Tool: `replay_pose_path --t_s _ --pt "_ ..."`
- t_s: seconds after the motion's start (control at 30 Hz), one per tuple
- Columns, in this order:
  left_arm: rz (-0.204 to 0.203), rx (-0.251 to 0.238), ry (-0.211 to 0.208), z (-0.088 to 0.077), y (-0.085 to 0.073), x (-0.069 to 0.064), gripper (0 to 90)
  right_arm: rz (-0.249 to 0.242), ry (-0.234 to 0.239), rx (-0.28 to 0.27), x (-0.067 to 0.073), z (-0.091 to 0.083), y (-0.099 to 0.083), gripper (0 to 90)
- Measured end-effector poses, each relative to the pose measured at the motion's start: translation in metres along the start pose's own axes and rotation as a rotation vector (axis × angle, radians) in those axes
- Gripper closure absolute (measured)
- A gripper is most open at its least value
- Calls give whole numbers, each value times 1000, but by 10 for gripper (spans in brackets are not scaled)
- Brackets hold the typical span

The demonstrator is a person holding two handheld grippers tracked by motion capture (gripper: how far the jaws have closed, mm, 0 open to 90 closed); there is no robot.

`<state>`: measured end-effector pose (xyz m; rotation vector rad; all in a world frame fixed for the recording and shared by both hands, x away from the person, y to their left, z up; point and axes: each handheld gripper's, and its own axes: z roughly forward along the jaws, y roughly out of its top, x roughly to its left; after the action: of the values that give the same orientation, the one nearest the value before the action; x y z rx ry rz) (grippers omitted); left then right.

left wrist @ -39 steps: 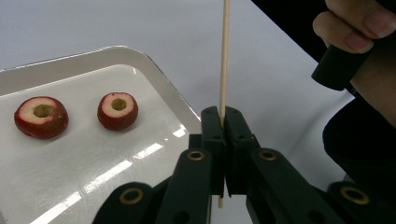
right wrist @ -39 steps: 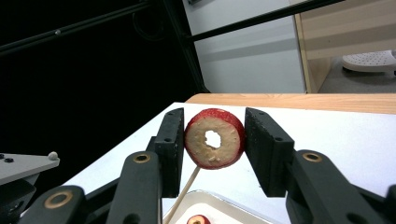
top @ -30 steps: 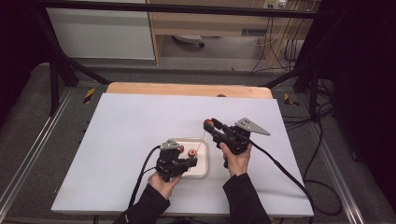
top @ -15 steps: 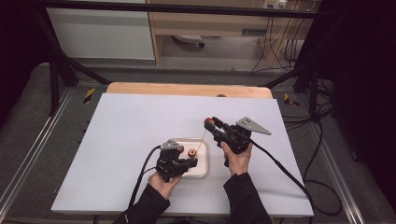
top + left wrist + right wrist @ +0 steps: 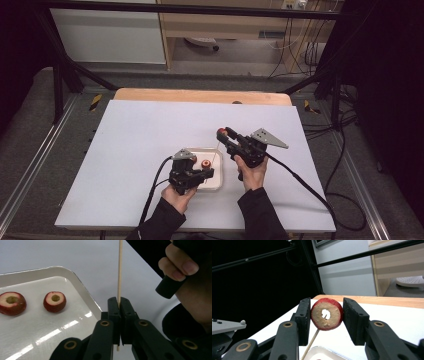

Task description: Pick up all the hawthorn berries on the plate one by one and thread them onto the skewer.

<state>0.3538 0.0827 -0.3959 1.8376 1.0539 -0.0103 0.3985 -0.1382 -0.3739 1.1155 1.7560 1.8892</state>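
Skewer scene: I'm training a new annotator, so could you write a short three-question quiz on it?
1. What do the jaws of the left gripper clamp? A) a wooden skewer B) a spoon C) a napkin
2. True or false: the right gripper holds a cored red fruit slice between its jaws, lifted off the table.
3. In the left gripper view, how many cored slices lie on the white tray?

Key: 1 A; 2 true; 3 two.
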Motion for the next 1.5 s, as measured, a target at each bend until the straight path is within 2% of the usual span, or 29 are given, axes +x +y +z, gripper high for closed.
replay_pose_path --t_s 0.1,0.17,0.23,0.37,0.5,0.6,0.73,0.87,1.03,1.07,1.13,1.2,1.23,1.3,1.37,1.5 --pt "-10 -12 12 1 -2 -5 884 17 -6 -13 -1 -1 -3 603" --pt "1 -22 34 3 -4 -9 884 49 -6 -20 -3 -1 -5 604" --pt "6 -28 48 5 -6 -12 883 68 -2 -9 -5 -1 -5 604" --pt "33 -43 81 4 -9 -15 883 138 29 16 -5 -3 0 604" --pt "28 -51 67 -2 -7 -16 884 165 45 25 -6 -5 4 605" --pt "32 -41 54 -4 -6 -16 884 153 59 27 -8 -6 6 605" --pt "9 -48 33 -5 -5 -14 884 92 69 30 -9 -8 8 606" --pt "-20 -67 28 -4 -5 -16 885 77 72 6 -5 -6 2 606" --pt "-73 -66 0 -1 -6 -16 885 30 45 -31 0 -6 -4 608" --pt "-79 -90 4 -1 -7 -16 885 25 39 -34 1 -6 -5 608" --pt "-64 -92 33 -1 -8 -17 885 49 54 1 2 -6 -7 608" --pt "-47 -84 49 0 -9 -17 885 67 43 29 2 -7 -8 608" --pt "-45 -84 52 0 -9 -17 885 67 43 29 2 -7 -8 608" --pt "-51 -89 47 0 -8 -14 885 99 51 57 2 -6 -8 607" --pt "-44 -88 56 3 -9 -14 885 95 37 61 3 -6 -9 607" --pt "-48 -94 35 6 -11 -12 886 86 27 84 2 -8 -8 608"
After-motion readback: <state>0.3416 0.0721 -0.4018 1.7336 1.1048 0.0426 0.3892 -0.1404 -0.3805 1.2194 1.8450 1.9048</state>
